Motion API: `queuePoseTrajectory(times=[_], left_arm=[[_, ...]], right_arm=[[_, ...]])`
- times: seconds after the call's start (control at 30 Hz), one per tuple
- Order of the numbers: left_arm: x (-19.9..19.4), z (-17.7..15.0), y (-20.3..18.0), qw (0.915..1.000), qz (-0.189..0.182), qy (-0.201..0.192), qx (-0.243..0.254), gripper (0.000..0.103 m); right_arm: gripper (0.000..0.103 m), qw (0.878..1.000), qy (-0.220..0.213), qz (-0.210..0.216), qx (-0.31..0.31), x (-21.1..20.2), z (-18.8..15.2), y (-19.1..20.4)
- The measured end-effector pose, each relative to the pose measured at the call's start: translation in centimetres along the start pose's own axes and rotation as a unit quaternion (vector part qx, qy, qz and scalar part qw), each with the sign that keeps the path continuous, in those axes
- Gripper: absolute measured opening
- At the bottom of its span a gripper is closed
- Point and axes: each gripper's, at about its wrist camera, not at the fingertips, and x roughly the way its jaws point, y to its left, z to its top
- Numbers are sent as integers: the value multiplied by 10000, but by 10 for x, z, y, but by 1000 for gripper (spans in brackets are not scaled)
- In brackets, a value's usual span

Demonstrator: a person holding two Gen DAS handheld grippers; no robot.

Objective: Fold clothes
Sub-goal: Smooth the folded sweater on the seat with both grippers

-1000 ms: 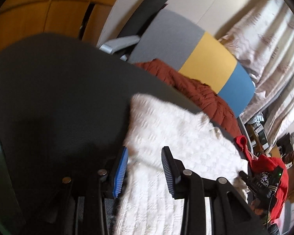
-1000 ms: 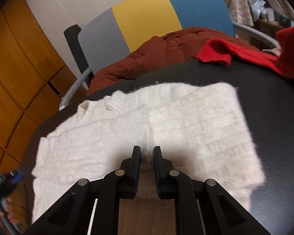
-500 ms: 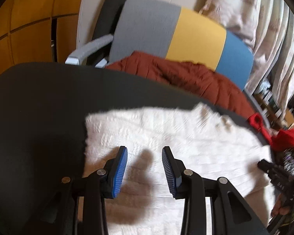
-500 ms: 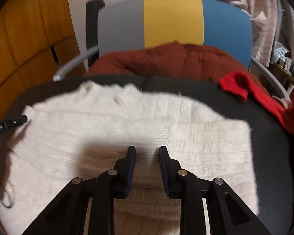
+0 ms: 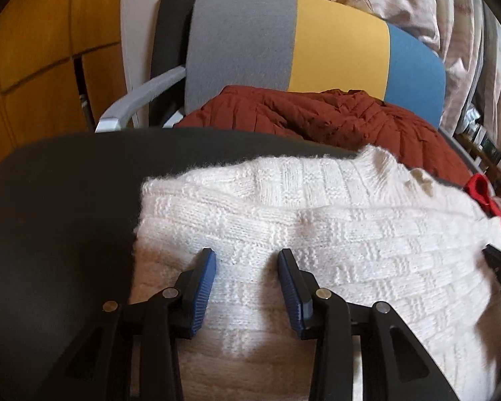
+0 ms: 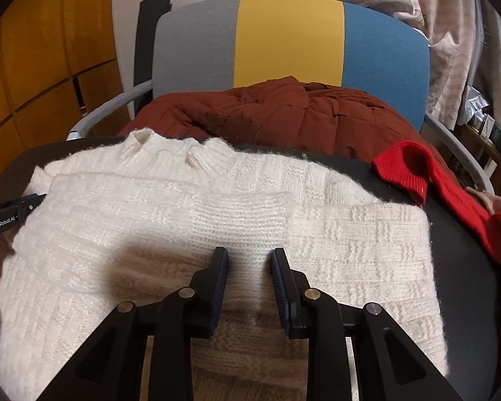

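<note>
1. Sweater [image 6: 190, 220], white chunky knit, lies flat on the dark table [image 5: 56, 200], collar toward the chair, both sleeves folded in across the body; in the right wrist view the right-side panel sits squared on top
2. Right gripper [image 6: 249, 275] hovers low over the sweater's near middle, jaws a narrow gap apart, nothing pinched between the pads; they have just been opening from almost shut, so it reads as a release after laying the fold
3. Left gripper [image 5: 247, 277] sits over the left part of the sweater, jaws moderately wide and empty, having opened a little more just now
4. Versus a second ago: left view shows the sweater slanted and blurred with the gripper at its left edge, now it is squared and further in over the knit; both views have rolled level
5. Likely next: grab the near hem and fold up toward the collar
6. Beyond: rust jacket [image 6: 284, 113] on the tricolour chair [image 6: 284, 40], red garment [image 6: 427, 180] on the table's right side
</note>
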Motion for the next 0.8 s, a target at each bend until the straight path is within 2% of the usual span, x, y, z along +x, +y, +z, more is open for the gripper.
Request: queuePoseTrajectory(times=[0.17,0.23,0.3,0.33,0.37,0.47,0.57,0.6,0.67,0.8], left_arm=[[7,8,-3,10000,31,26,42,40],[-4,6,-1,10000,9,58,21,40],[-16,5,1,10000,-4,88,7,39],[-22,4,1,9999,-10,103,0,39],[-31,1,1,10000,-1,47,56,39],[-50,-12,-1,9997,-116,22,222,39],[-50,-34,-11,9976,-95,311,618,40],[-52,-42,-12,9972,-72,333,671,40],[-55,-58,-14,9967,-21,340,738,41],[-71,-80,-9,9978,-129,347,554,41]], right_arm=[[29,9999,16,-100,-60,0,4,2],[30,10000,6,-48,52,-11,6,-1],[38,9999,-4,5,163,-22,8,-5],[47,9998,-9,31,219,-28,9,-6],[52,9996,-16,46,283,-33,10,-9],[52,9981,-55,-105,603,-47,5,-36],[52,9954,422,-305,804,-43,-23,-59],[53,9945,557,-240,850,-42,-34,-63],[53,9960,314,-160,816,-56,-56,-64],[53,9950,290,-139,947,-78,-77,-66]])
